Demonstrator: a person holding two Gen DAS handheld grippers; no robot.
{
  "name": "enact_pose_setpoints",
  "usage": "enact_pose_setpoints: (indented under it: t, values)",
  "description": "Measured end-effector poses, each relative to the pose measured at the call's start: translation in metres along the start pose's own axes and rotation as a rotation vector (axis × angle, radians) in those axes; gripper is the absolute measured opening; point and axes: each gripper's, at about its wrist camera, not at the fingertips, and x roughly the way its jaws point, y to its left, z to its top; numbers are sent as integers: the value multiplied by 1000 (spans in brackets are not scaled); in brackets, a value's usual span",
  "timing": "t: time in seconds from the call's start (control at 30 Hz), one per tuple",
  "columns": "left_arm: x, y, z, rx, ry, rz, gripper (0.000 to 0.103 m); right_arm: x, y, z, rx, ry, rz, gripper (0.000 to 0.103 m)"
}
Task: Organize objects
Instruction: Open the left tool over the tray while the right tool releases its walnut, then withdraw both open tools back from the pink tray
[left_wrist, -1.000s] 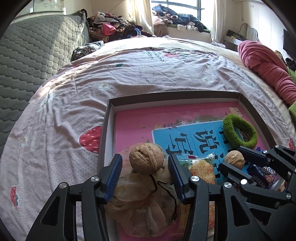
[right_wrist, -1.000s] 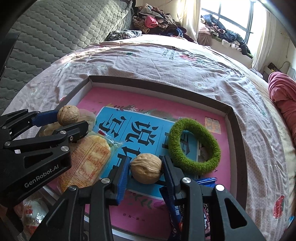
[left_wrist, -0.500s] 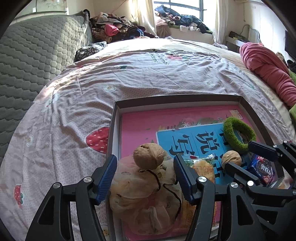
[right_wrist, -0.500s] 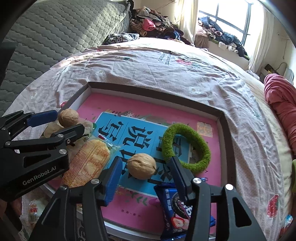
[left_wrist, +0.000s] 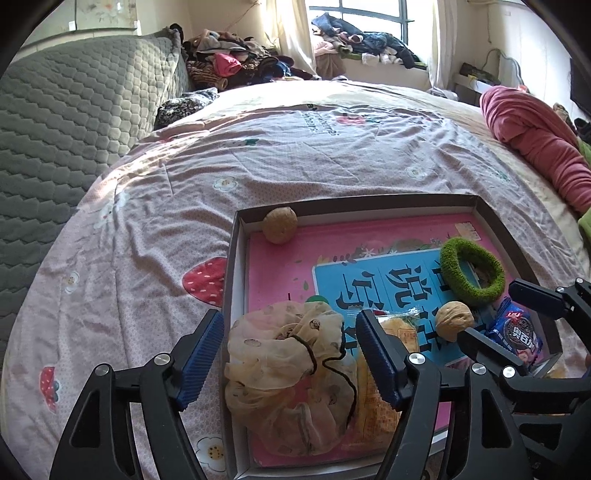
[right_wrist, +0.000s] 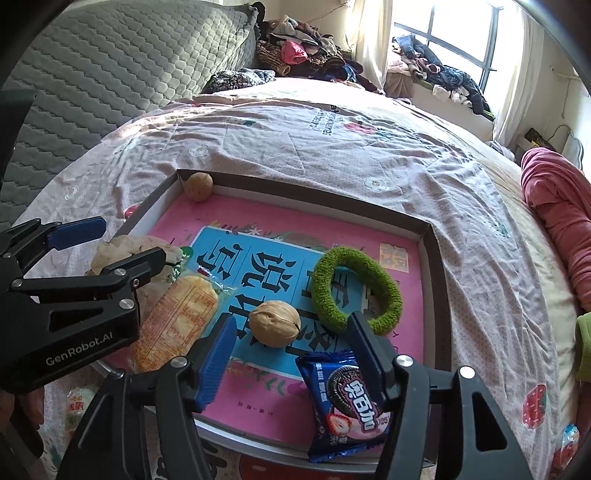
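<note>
Bright daylight from window (left_wrist: 373, 22); sharp focus; fisheye-curved, dark corners.

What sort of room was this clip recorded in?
Most likely a lived-in bedroom: the tray of items sits on a bed with a strawberry-print sheet, against a grey quilted headboard, and loose clothes are heaped on the window sill.

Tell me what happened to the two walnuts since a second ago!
Both claws let go. The left claw is opening, and its walnut rolled off the cloth pouch to the box's far left corner. The right claw is opening too; its walnut now lies loose on the blue book. The green ring, rice cracker and cookie pack stayed put.
</note>
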Motion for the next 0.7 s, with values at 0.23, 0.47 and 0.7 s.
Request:
enact_pose_setpoints:
  t: [0.23,0.47,0.7]
  values:
    - [-14,3,0,-2,-6,9,76,-15,0,3,-1,-15,-4,64]
    - [-34,2,1,-2,-20,18,77,-40,1,8,-6,-42,-16,67]
    - [-60,2,6,0,-44,30,78,-67,-2,11,-2,-78,-29,77]
